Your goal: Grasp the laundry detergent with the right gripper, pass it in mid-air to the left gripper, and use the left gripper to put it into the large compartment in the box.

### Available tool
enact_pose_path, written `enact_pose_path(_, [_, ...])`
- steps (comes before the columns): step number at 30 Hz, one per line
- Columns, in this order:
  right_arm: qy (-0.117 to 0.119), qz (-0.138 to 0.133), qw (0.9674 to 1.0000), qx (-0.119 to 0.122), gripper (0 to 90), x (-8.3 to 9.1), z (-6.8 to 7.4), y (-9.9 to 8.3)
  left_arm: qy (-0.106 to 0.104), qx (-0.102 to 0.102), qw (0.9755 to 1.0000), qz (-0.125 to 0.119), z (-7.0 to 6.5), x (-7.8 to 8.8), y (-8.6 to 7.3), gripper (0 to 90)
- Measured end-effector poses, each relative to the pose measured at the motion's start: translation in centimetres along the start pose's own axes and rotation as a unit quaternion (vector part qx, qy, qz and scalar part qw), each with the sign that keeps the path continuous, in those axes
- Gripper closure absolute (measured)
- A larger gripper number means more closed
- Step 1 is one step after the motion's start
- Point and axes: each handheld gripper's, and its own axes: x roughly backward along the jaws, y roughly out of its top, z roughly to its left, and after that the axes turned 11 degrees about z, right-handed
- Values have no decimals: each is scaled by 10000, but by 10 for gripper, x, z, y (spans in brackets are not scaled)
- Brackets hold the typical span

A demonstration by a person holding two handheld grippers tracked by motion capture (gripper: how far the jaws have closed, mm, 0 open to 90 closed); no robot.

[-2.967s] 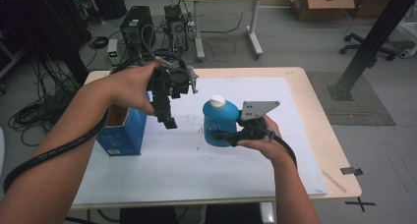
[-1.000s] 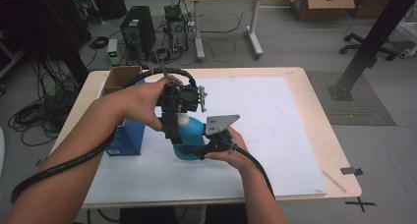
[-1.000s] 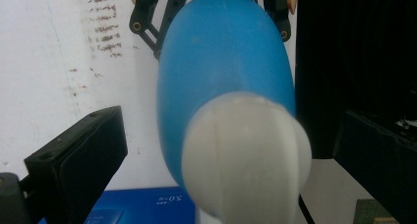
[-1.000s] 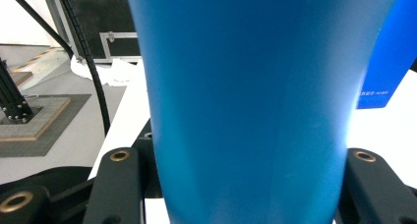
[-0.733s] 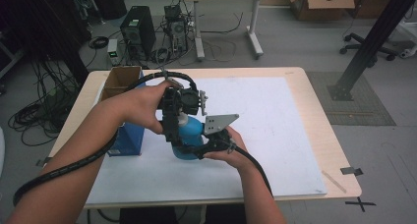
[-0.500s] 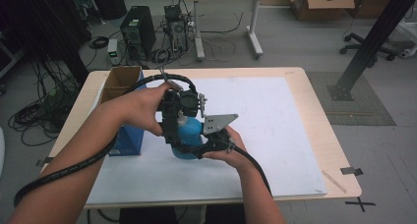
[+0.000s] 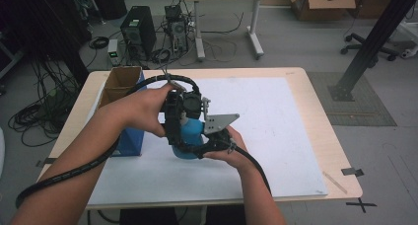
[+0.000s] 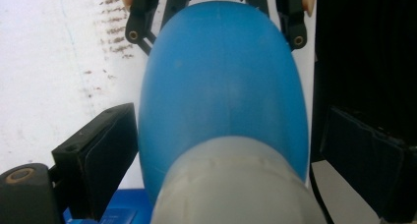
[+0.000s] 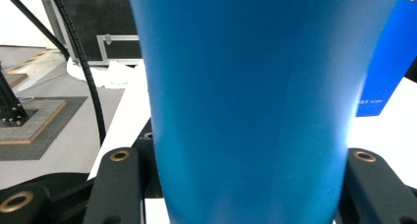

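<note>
Step in hand: unscrewing the cap of the blue bottle (image 7: 190, 136), as I read it, with one hand-held gripper bracing the body and the other coming onto the cap from above.
Bottle: at the centre of the high view, upright over the white sheet (image 7: 276, 131) on the tabletop (image 7: 315, 94); whether its base rests on the sheet I cannot tell.
Right hand-held gripper (image 7: 204, 146): clenched on the bottle's lower body; in the right gripper view the blue wall (image 9: 255, 101) sits between the two black jaws.
Left hand-held gripper (image 7: 180, 119): above the bottle, pointing down. In the left gripper view its jaws flank the pale cap (image 8: 231, 184) and have just been closing, but a gap shows beside the pads, so it is not yet gripping.
Blue carton (image 7: 129, 136): left of centre in the high view, just beside the left forearm.
Doing it well: finish closing squarely on the cap's sides, not the blue shoulder below, before any twist.
Bracing: keep the right grip firm and low so the body cannot spin.
Risk: an off-centre bite could slip on the smooth cap or tilt the bottle toward the carton.
</note>
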Motion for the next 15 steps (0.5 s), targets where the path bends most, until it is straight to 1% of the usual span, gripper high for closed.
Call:
enact_pose_path(4, [-39, -24, 10000, 0, 445, 1, 0, 1, 39, 5, 10000, 14, 0, 0, 1, 111])
enact_pose_path(6, [-45, -25, 10000, 7, 445, 1, 0, 1, 40, -2, 10000, 34, 0, 1, 2, 155])
enact_pose_path(8, [-52, -40, 10000, 2, 445, 1, 1, 0, 51, -1, 10000, 43, -1, 1, 3, 172])
enact_pose_path(13, [-58, -58, 10000, 13, 445, 2, 1, 1, 76, -10, 9999, 66, -1, 2, 3, 191])
enact_pose_path(15, [-85, -68, 9999, 9, 445, 3, 1, 1, 129, -3, 9999, 62, -1, 2, 4, 198])
